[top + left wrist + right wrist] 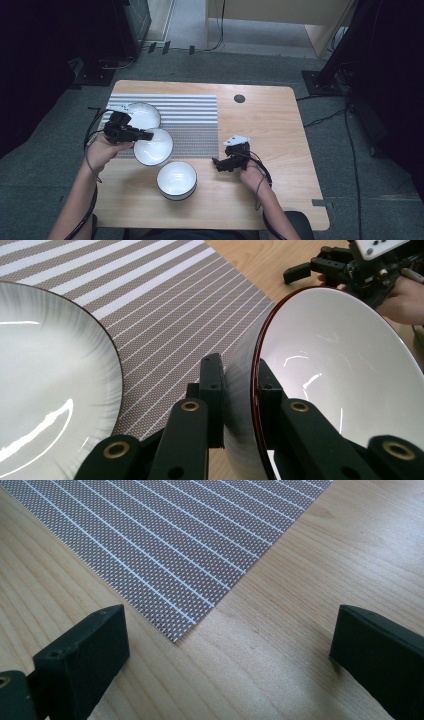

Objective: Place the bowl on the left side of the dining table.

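At the left edge of the worktop [280, 200], your left hand [102, 152] held the left gripper [145, 135] over the striped mat [195, 117]. Its jaws were closed on the rim of the middle bowl [155, 147], one jaw outside the wall and one inside, as the left gripper view confirmed at the bowl's dark red rim [257, 390]. That bowl was tilted, its inside turned partly sideways, and it sat over the near left part of the mat. Just behind it, toward the far left corner of the mat, a second white bowl [144, 115] rested on the mat; in the left gripper view it lay just beside the held one [50, 390], and whether the two touched could not be told. A third bowl [177, 180] stood upright on bare wood near the front edge of the worktop, just off the mat's near edge.

Further right, your right hand [252, 175] held the right gripper [218, 164] low over bare wood beside the mat's near right corner [175, 637]. Its jaws stood wide apart and held nothing.
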